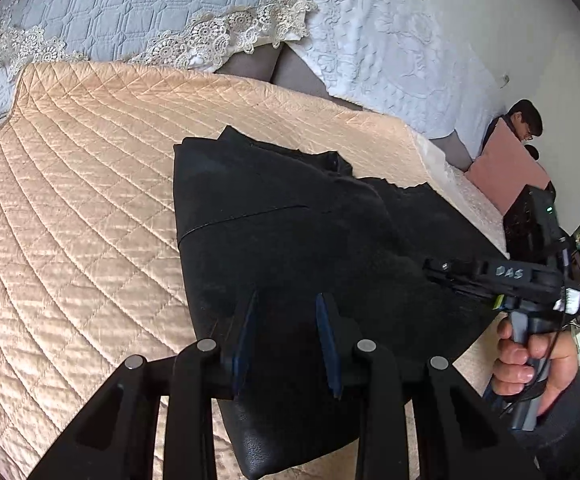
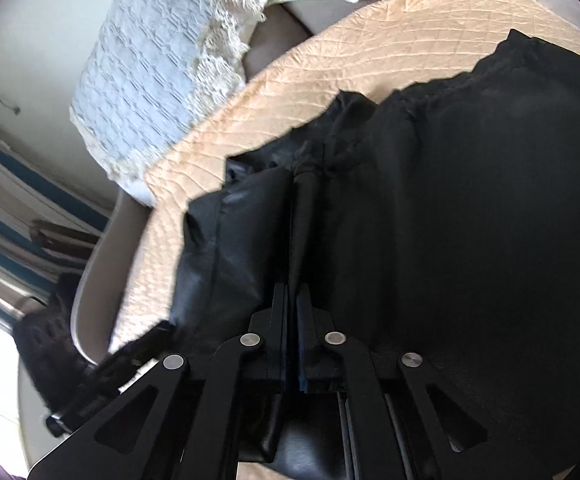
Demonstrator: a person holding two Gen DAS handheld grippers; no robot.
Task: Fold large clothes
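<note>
A large black garment (image 1: 290, 216), leathery outside with a matte lining, lies partly folded on a peach quilted bedspread (image 1: 69, 200). The right gripper (image 2: 293, 280) has its fingers pressed together on a pinched ridge of the garment near its edge. The left gripper (image 1: 287, 320) hovers over the cloth, fingers apart, gripping nothing. The folding looks midway: another fold and smoothing seem left.

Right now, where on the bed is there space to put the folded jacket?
The peach quilt is bare left of the black leather jacket, up to the lace-edged pillow. The right edge is crowded: jacket, right gripper.
</note>
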